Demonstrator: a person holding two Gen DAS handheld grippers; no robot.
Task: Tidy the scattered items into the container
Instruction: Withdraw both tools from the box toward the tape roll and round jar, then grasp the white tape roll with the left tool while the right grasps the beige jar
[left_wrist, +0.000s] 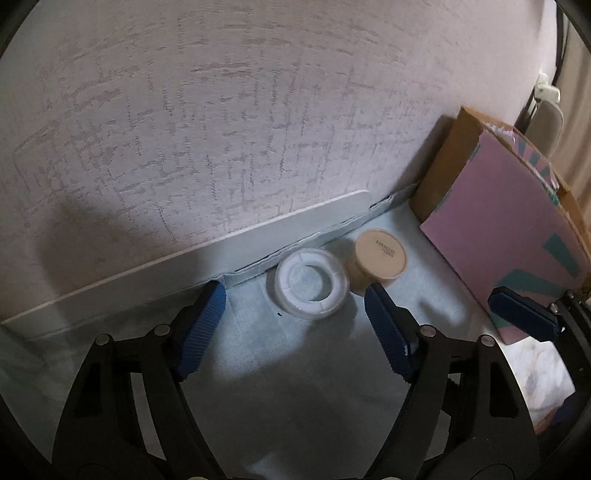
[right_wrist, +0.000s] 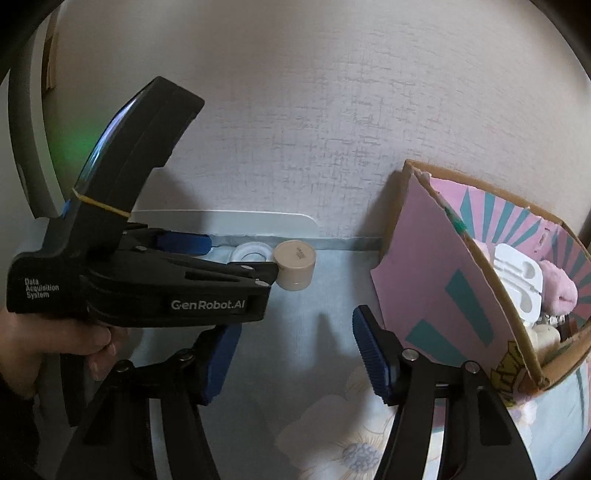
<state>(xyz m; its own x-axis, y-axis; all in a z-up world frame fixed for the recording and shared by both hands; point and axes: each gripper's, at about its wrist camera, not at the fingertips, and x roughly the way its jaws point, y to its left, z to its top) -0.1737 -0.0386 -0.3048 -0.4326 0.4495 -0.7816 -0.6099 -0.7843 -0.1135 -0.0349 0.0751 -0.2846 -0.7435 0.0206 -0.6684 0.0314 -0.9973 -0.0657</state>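
Note:
A clear-and-white ring-shaped tape roll (left_wrist: 312, 282) lies flat on the pale blue cloth by the wall. A beige jar (left_wrist: 380, 254) stands upright touching its right side. My left gripper (left_wrist: 293, 295) is open, its blue pads either side of the roll's near edge and not touching it. In the right wrist view the left gripper (right_wrist: 240, 254) reaches in from the left over the roll (right_wrist: 251, 253), with the jar (right_wrist: 295, 264) just past its tip. My right gripper (right_wrist: 295, 321) stands open over bare cloth, with nothing between its fingers. The pink cardboard box (right_wrist: 443, 280) is to its right.
The box (left_wrist: 498, 229) leans by the wall and holds a white moulded tray (right_wrist: 517, 280), a pink fluffy item (right_wrist: 557, 291) and other small things. A white ledge (left_wrist: 221, 240) runs along the textured wall. A hand (right_wrist: 55, 339) grips the left gripper's handle.

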